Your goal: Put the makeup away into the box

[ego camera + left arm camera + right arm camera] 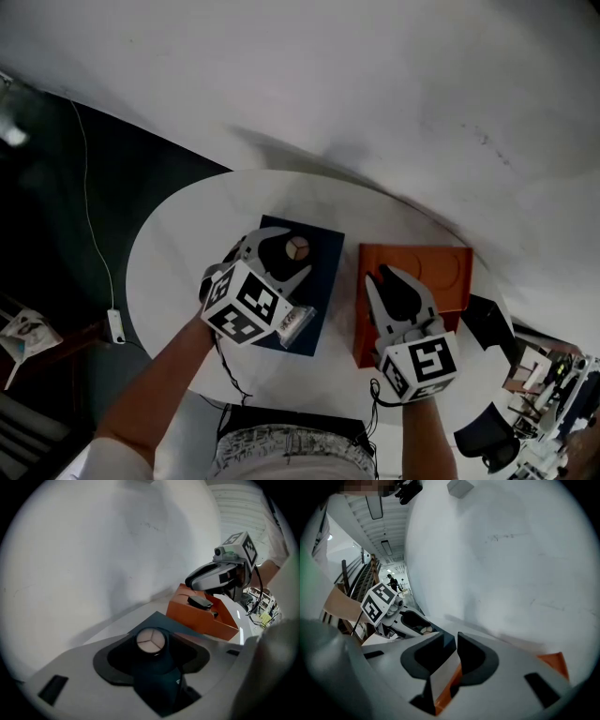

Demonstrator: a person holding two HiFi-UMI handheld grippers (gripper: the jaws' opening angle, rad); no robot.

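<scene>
My left gripper (289,251) is shut on a dark makeup jar (297,247) whose round beige top is split into three. It hangs over a dark blue flat lid (323,246) in the middle of the round white table (169,253). In the left gripper view the jar (151,641) sits between the jaws. An open orange box (450,281) stands to the right, with a small black item (200,602) inside it. My right gripper (384,278) hovers over the box's left edge; a narrow, empty gap shows between its jaws (456,648).
A white wall curves close behind the table. On the dark floor to the left, a thin cable runs to a white switch (114,323). Black furniture (487,323) and clutter stand at the right, beyond the table's edge.
</scene>
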